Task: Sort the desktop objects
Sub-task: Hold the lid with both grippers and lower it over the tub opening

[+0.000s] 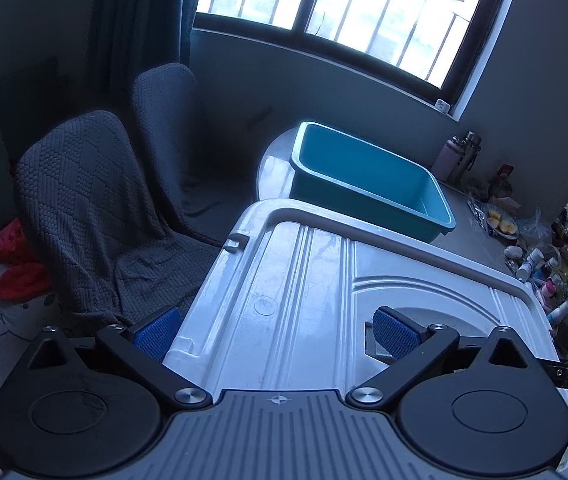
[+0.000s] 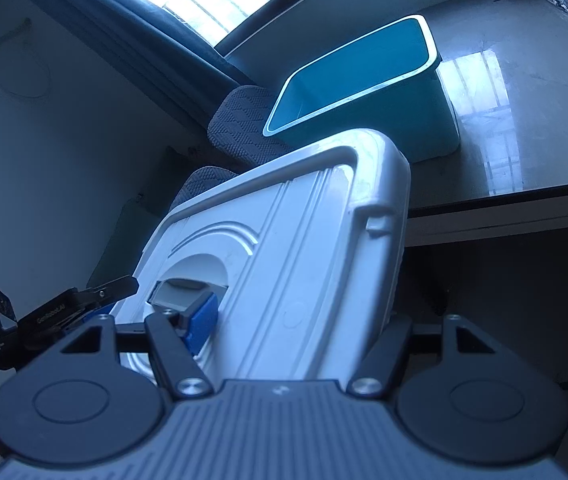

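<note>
A white plastic lid point(image 1: 308, 280) is held in the air between both grippers. My left gripper point(image 1: 275, 334) is shut on the lid's near edge, one blue pad point(image 1: 394, 332) on top in the handle recess and the other under the rim. My right gripper point(image 2: 279, 320) is shut on the lid point(image 2: 304, 248) too, one blue pad point(image 2: 201, 320) in the recess; its other finger is hidden under the lid. A teal plastic bin point(image 1: 368, 180) stands empty on the table beyond the lid; it also shows in the right wrist view point(image 2: 368, 92).
The grey table point(image 2: 504, 128) carries bottles point(image 1: 458, 156), a plate of food point(image 1: 502, 224) and several small items along its right side. Two chairs with grey knit covers point(image 1: 91, 208) stand to the left. A barred window point(image 1: 336, 4) and dark curtain are behind.
</note>
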{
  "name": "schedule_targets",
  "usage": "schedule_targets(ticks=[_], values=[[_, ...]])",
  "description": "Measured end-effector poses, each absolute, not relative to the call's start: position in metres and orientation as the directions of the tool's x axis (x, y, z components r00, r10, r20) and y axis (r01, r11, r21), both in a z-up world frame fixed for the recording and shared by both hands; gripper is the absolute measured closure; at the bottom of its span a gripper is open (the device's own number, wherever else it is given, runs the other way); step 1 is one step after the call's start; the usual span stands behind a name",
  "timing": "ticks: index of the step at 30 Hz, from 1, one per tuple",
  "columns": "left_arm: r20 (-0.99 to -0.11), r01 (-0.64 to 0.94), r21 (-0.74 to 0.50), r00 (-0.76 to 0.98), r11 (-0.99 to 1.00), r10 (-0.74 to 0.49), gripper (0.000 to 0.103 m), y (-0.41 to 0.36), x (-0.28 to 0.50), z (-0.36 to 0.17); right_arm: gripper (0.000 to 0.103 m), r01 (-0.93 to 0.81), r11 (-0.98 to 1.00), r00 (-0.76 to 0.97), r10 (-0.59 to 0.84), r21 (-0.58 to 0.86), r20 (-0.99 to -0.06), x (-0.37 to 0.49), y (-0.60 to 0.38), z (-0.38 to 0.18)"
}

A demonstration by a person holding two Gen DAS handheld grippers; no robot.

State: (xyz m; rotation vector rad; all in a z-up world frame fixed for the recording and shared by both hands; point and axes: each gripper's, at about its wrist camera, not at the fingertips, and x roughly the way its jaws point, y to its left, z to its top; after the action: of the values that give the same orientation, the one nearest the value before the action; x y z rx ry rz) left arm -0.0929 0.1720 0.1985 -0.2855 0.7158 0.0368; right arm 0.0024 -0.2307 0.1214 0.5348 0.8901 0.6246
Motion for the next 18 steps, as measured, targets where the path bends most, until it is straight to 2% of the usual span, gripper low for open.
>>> schedule_targets(ticks=[18], values=[[-0.671,-0.125,-0.232,0.739,0.965,-0.066,0.001,0.167,-0.001,0.199,0.036,-0.264,0.703,0.473,0.691,0.660,-0.547,0.071,-0.232,0.123]])
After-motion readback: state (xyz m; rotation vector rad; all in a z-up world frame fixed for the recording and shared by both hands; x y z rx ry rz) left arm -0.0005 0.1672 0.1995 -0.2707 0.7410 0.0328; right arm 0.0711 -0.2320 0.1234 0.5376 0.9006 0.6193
